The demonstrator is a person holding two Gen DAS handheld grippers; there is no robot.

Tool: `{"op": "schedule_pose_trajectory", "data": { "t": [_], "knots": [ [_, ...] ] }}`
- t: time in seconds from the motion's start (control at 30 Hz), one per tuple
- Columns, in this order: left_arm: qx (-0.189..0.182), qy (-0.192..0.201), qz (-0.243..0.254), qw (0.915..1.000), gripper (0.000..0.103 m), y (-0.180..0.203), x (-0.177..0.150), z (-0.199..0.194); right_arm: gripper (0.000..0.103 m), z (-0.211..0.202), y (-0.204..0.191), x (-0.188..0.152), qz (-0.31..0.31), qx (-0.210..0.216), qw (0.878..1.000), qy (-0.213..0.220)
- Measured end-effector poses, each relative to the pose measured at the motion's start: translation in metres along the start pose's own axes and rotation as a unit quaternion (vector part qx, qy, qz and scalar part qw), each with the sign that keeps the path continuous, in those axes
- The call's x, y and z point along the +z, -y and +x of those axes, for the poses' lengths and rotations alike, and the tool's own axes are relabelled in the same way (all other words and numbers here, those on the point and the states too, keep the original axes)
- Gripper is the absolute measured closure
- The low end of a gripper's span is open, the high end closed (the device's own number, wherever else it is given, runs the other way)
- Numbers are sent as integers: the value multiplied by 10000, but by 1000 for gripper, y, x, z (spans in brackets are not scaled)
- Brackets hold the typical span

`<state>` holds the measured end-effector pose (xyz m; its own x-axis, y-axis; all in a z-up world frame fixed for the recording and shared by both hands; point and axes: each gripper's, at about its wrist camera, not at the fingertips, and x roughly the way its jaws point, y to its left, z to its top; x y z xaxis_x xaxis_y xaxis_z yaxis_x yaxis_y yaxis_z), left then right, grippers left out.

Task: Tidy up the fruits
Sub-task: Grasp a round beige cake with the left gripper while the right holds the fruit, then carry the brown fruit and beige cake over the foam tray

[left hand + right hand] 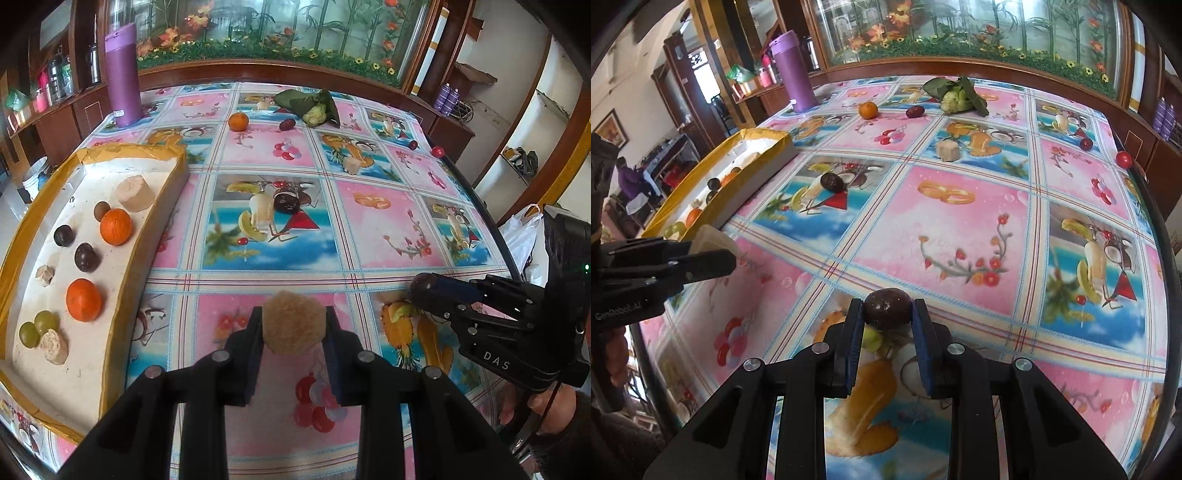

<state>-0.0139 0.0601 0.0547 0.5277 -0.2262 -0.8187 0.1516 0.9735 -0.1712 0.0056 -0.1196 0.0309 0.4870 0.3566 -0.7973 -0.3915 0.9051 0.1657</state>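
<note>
My left gripper [294,325] is shut on a round beige fibrous piece [294,322], held just above the tablecloth. My right gripper [887,312] is shut on a dark brown passion fruit [887,308]; it shows from the side in the left wrist view [424,286]. A white tray with a yellow rim [110,236] lies at the left and holds oranges [115,226], dark fruits [86,257], green grapes [37,326] and beige chunks. Loose on the table are an orange [238,121], a dark fruit [286,202], a beige chunk [351,165] and a red tomato [437,151].
A purple flask [123,75] stands at the far left of the table. A leafy green vegetable [314,107] lies at the back. A dark plum [287,124] and a small dark berry [413,144] lie nearby. The table edge runs along the right.
</note>
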Motion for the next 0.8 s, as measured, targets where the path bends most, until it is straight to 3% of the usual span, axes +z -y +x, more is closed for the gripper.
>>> {"op": "schedule_pose_trajectory", "data": {
  "t": [0.4,0.8],
  "knots": [
    [174,280,-254,9991,70,-42,-4,-32,77,6,-54,22,-362,234,9991,59],
    [647,487,-983,9919,70,-136,-8,-62,78,26,-120,63,-1006,514,9935,105]
  ]
}}
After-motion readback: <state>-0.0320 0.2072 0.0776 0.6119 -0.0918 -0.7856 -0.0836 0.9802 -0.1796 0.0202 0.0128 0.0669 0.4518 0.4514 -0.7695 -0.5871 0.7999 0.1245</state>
